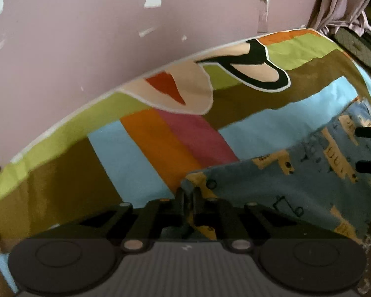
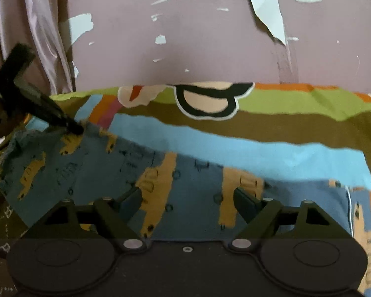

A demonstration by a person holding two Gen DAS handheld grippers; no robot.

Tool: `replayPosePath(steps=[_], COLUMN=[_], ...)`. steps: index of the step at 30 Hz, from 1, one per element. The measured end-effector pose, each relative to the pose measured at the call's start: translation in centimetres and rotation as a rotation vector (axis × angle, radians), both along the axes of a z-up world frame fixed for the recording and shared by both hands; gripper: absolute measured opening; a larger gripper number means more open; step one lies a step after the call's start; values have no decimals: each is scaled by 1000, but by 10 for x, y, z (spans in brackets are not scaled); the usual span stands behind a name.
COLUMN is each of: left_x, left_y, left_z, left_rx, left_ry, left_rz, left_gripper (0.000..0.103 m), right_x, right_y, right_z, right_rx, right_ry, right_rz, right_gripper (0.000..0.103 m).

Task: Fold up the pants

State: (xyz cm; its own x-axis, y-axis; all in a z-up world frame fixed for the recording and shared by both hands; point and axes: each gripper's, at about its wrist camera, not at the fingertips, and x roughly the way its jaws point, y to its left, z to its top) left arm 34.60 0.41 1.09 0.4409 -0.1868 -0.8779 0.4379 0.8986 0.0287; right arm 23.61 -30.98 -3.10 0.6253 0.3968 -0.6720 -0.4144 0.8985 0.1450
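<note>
The pants are blue with yellow vehicle prints and lie across a striped bedsheet. In the left wrist view they stretch from the bottom centre to the right. My left gripper is shut on a corner of the pants; it shows in the right wrist view at the pants' far left end. My right gripper is open just above the middle of the pants, its fingers wide apart. Its fingertips show at the right edge of the left wrist view.
The bed sheet has green, brown, blue, orange and pink stripes with a cartoon figure. A pink wall with peeling paint runs behind the bed. A pink curtain hangs at the left.
</note>
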Motion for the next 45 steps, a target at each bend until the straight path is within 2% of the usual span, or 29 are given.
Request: replayPosePath(steps=[4,5,8,9,11,15,19,22,25,28,31,33,37,38,39,40,41,43,44,45], left_x=[-7,-9,-14,-17,-23,-35,-48,-52,-44,-22,-6,5,14,13,10,8,5,0,-2,-4], left_y=[-19,-22,-28,-30,-37,-77,-152,-217,-274,-315,-343,-358,-373,-374,-377,-380,-382,-383,-383,-381], left_z=[-16,-17,-8,-2,11,26,23,14,4,-4,-13,-23,-33,-35,-37,-38,-38,-34,-30,-25], left_rx=[133,149,187,189,158,19,-86,-90,-91,-137,-156,-153,-180,-177,-167,-151,-139,-125,-126,-131], left_ry=[-41,-50,-99,-128,-184,-219,-204,-195,-178,-133,-107,-70,-2,0,-4,-19,-31,-46,-55,-56], left_rz=[-38,-36,-28,-20,-21,-113,-308,-459,-557,-566,-570,-577,-586,-599,-611,-617,-622,-627,-622,-622], left_gripper=[6,10,28,44,63,72,83,83,84,84,80,60,43,35,34,34,33,34,42,58], right_x=[-5,-8,-19,-25,-38,-69,-96,-113,-114,-108,-96,-91,-90,-89,-86,-85,-83,-84,-86,-88], right_y=[-8,-10,-24,-31,-47,-87,-122,-143,-154,-166,-176,-184,-198,-199,-199,-198,-197,-193,-190,-188], right_z=[-13,-13,-10,-9,-6,-6,-14,-16,-16,-16,-19,-22,-26,-25,-24,-22,-21,-19,-17,-16], right_rx=[-13,-14,-11,-5,2,42,68,127,176,250,310,354,436,434,419,410,407,387,373,369], right_ry=[18,10,-6,-13,-30,-4,46,38,25,11,39,60,116,128,144,157,171,169,158,145], right_rz=[-52,-68,-142,-172,-248,-416,-589,-632,-599,-568,-560,-577,-635,-647,-664,-676,-674,-674,-667,-656], right_gripper=[83,83,84,86,87,89,88,88,88,85,76,62,48,43,35,30,16,10,10,10])
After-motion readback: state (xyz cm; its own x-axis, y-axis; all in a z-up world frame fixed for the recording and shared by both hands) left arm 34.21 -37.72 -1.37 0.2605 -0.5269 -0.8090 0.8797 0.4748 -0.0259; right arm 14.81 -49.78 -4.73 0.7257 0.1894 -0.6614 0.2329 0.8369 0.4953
